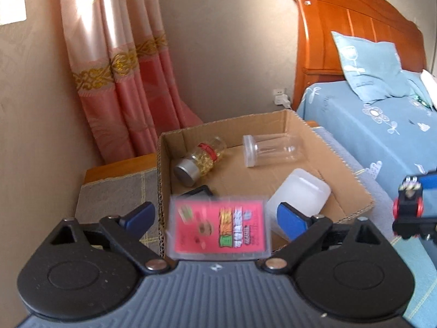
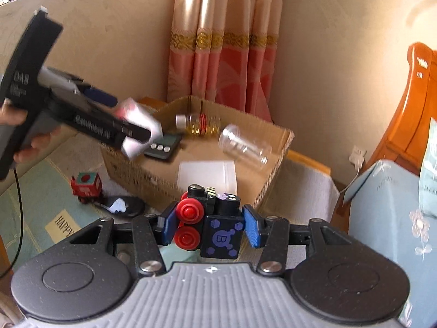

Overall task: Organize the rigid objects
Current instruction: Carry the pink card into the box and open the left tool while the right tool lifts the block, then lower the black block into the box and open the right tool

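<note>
My left gripper [image 1: 215, 218] is open above the near edge of a cardboard box [image 1: 338, 147]. A clear case with a pink card [image 1: 220, 227] sits blurred between its spread blue pads, touching neither. The left gripper also shows in the right wrist view [image 2: 136, 134] with the case [image 2: 136, 114] at its tip. My right gripper [image 2: 209, 225] is shut on a black and blue toy train with red wheels [image 2: 215, 224]; this train shows at the right edge of the left view [image 1: 409, 207]. In the box lie a jar of yellow capsules [image 1: 202, 158], a clear jar [image 1: 270, 149], a white container [image 1: 300, 194] and a black device [image 2: 164, 146].
A red toy train car [image 2: 86, 184] and a dark shiny object [image 2: 123, 206] lie on the mat left of the box. A bed with blue sheets [image 1: 382, 125] and wooden headboard [image 1: 355, 24] stands to the right. Pink curtains [image 1: 123, 68] hang behind.
</note>
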### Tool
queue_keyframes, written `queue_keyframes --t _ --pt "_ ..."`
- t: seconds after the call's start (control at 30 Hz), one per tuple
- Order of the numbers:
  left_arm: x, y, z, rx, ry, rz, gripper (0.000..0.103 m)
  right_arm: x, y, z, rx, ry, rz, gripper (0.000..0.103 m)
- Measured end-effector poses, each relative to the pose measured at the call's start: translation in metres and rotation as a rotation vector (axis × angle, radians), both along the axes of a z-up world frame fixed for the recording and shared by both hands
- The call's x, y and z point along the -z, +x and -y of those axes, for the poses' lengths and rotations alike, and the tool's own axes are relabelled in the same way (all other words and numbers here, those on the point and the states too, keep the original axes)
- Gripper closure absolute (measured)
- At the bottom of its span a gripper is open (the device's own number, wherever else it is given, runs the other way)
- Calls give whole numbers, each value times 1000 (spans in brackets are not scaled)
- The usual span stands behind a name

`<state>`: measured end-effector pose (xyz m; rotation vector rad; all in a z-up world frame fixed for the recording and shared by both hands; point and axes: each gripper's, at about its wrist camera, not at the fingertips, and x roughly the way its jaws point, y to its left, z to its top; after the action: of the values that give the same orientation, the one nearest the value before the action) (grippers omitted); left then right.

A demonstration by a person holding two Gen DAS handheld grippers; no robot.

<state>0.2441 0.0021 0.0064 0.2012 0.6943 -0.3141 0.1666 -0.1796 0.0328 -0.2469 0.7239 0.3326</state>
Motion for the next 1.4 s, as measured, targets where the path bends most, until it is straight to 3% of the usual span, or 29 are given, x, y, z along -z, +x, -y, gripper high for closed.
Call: queue_keyframes --t 0.17,0.3,0.4,0.57,0.67,0.9,0.97,1.13,1.4 --pt "0 -21 -10 -9 -12 4 1 -8 21 -8 -18 8 14 50" --pt "3 -40 -17 -26 6 1 1 -13 47 -22 -30 14 11 55" --pt "5 -53 -25 -46 -32 -12 1 -10 74 -36 -34 6 -12 62" --pt "8 -70 -37 -58 -61 -19 1 -13 105 -51 -15 11 -31 59" --pt "9 -75 -44 -67 -64 -12 1 -13 96 -52 -25 56 -38 55" --pt "17 -79 -54 -102 -49 -5 1 7 53 -54 1 35 -112 41" --pt "19 -80 -55 -111 -38 0 1 15 41 -54 32 33 -135 33" --pt "21 -84 -58 -136 -22 19 1 44 26 -62 87 43 -214 33" --pt "27 -87 -67 -147 -3 20 1 85 38 -70 213 127 -326 33"
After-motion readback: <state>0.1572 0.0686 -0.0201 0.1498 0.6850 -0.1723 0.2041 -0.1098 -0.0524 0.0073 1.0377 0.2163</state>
